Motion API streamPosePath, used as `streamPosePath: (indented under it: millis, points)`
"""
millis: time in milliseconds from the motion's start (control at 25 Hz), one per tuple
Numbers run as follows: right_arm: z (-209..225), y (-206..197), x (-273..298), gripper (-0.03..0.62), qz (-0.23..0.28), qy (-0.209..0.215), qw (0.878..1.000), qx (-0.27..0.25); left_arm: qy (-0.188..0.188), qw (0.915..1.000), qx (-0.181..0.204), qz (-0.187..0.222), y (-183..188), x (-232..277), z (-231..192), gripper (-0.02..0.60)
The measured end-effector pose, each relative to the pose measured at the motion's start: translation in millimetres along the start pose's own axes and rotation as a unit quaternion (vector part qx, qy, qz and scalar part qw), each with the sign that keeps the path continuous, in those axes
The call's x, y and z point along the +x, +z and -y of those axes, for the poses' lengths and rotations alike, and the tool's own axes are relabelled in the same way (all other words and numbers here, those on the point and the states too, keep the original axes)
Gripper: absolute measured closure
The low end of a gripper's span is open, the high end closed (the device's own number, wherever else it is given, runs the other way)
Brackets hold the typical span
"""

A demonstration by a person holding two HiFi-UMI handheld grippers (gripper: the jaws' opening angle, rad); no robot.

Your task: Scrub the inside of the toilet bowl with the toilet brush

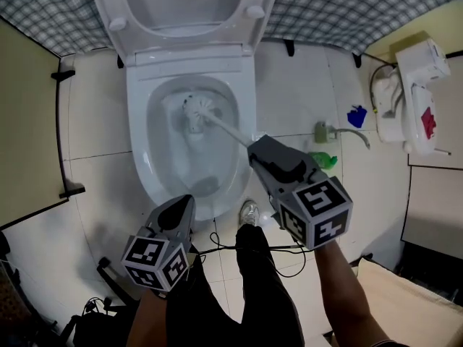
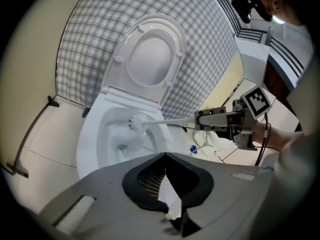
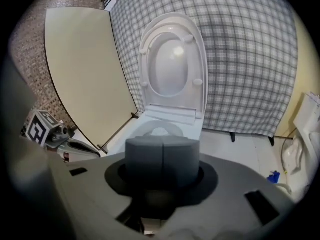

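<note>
Right now, my right gripper [image 1: 255,150] has its jaws pressed together on the white handle of the toilet brush [image 1: 217,123]. The brush's bristled head sits low inside the toilet bowl [image 1: 137,121], toward its far end beneath the raised seat [image 1: 116,6]. My left gripper [image 1: 182,204] hangs over the bowl's near rim, jaws closed on nothing. A black cable [image 1: 217,241] lies on the tiled floor [image 1: 87,121] nearby.
</note>
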State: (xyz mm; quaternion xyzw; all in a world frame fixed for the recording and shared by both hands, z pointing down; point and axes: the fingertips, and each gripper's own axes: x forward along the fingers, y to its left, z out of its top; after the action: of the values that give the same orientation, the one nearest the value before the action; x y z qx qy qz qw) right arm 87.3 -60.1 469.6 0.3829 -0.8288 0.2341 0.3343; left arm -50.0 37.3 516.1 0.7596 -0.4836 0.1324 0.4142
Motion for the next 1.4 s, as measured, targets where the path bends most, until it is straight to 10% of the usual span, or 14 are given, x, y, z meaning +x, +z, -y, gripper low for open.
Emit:
streamPosePath:
  millis: [400,760,1400]
  points:
    - [29,5,-89,0.430,0.099,0.038,0.991,0.080,-0.026,0.9987,0.038,-0.021,-4,15,48,0.572]
    - [93,-46,-159,0.430,0.120,-0.043,0.982,0.136,-0.063,0.9940,0.075,-0.051,-12,47,104,0.572]
    - [137,-238,-66,0.430,-0.148,-0.102,0.983,0.046,-0.069,0.9852,0.102,-0.119,-86,84,144,0.572]
